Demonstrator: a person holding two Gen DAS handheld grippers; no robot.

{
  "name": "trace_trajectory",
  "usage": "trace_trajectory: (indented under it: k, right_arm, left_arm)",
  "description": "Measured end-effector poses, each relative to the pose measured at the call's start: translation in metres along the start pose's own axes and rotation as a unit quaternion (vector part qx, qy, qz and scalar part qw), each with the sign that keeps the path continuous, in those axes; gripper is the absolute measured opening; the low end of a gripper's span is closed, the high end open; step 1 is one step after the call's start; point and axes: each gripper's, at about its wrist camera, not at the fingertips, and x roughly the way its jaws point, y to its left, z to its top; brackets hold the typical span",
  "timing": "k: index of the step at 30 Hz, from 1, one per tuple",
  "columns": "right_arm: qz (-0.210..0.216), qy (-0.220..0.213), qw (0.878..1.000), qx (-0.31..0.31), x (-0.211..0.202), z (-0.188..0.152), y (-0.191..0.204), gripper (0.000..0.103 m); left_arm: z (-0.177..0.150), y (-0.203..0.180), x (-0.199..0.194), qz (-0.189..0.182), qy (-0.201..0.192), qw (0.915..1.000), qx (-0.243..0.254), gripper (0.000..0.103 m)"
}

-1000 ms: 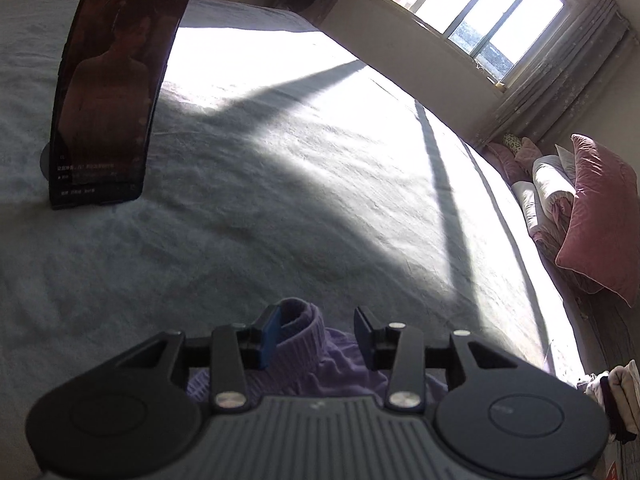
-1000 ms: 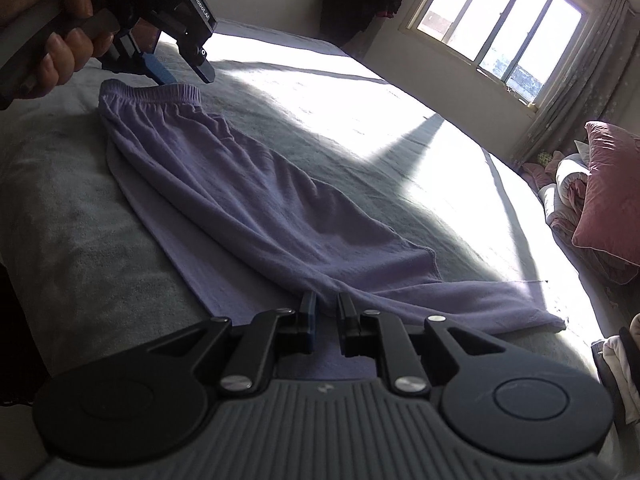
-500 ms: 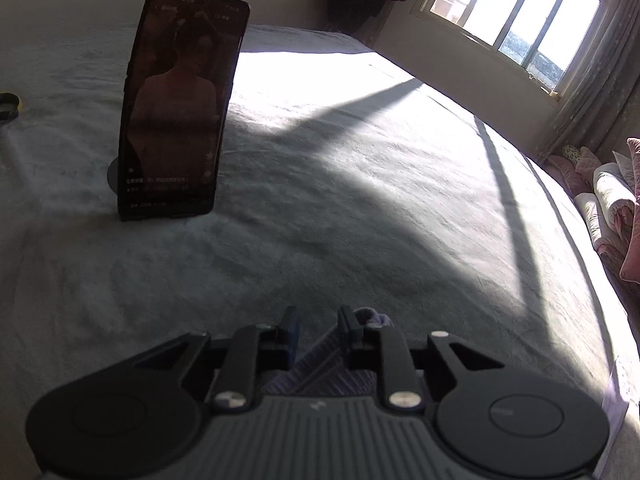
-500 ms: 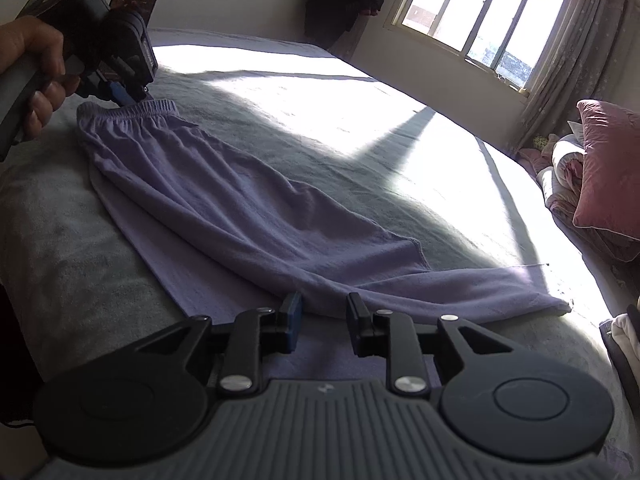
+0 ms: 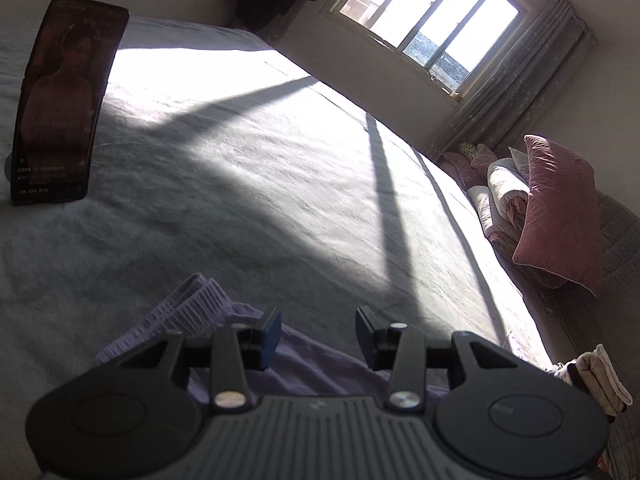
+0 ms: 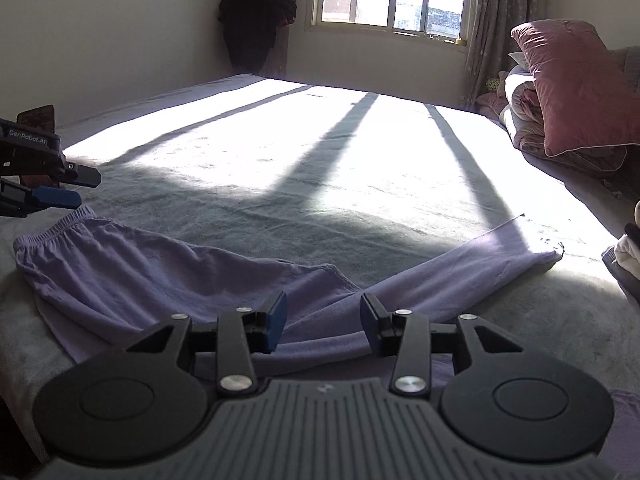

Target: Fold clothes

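You are working a pair of purple trousers point(image 6: 168, 276) lying lengthwise on the bed point(image 6: 360, 184), near its front edge. The waistband point(image 6: 52, 232) is lying at the left, and one leg is running out to the right, its hem point(image 6: 548, 254) catching the sun. The legs seem to be stacked one over the other, so the trousers are looking halved along their length, though a lower layer is peeking out along the near edge and the upper leg is kinking at the middle.

Your left gripper point(image 5: 318, 330) is hovering just above the waistband point(image 5: 188, 308), its fingers spread and holding nothing. Your right gripper point(image 6: 324, 326) is hanging over the middle of the trousers, above the kink, its fingers also spread and empty.

By the look of it, you are sitting between grasps: the cloth is lying free, and both claws are poised over it. That fits either straightening the long fold or getting ready to fold the length over. Whichever pinch you take, you are needing to catch both layers together, low on the cloth, without snagging the bed cover beneath.

A phone point(image 5: 60, 100) is standing propped on the bed beyond the waistband; be keeping the left gripper away from it. Pillows point(image 6: 576, 92) are lying far right, well apart.
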Motion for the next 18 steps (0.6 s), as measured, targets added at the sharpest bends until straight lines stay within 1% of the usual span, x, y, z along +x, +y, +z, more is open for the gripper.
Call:
trace_trajectory:
  k: [5, 10, 13, 18]
  right_arm:
    - [-0.009, 0.012, 0.998, 0.067, 0.022, 0.011, -0.026, 0.044]
    - [-0.024, 0.024, 0.992, 0.123, 0.046, 0.016, -0.048, 0.044]
    - [-0.037, 0.035, 0.989, 0.135, 0.061, 0.019, -0.056, 0.044]
    - [-0.059, 0.048, 0.989, 0.129, 0.078, 0.018, -0.06, 0.044]
  left_arm:
    - [-0.018, -0.021, 0.017, -0.039, 0.039, 0.9979, 0.033, 0.04]
    - [-0.039, -0.042, 0.035, -0.077, 0.086, 0.991, 0.067, 0.04]
    - [-0.052, -0.056, 0.045, -0.088, 0.112, 0.9847, 0.101, 0.04]
    - [-0.07, -0.071, 0.057, -0.095, 0.148, 0.9757, 0.131, 0.04]
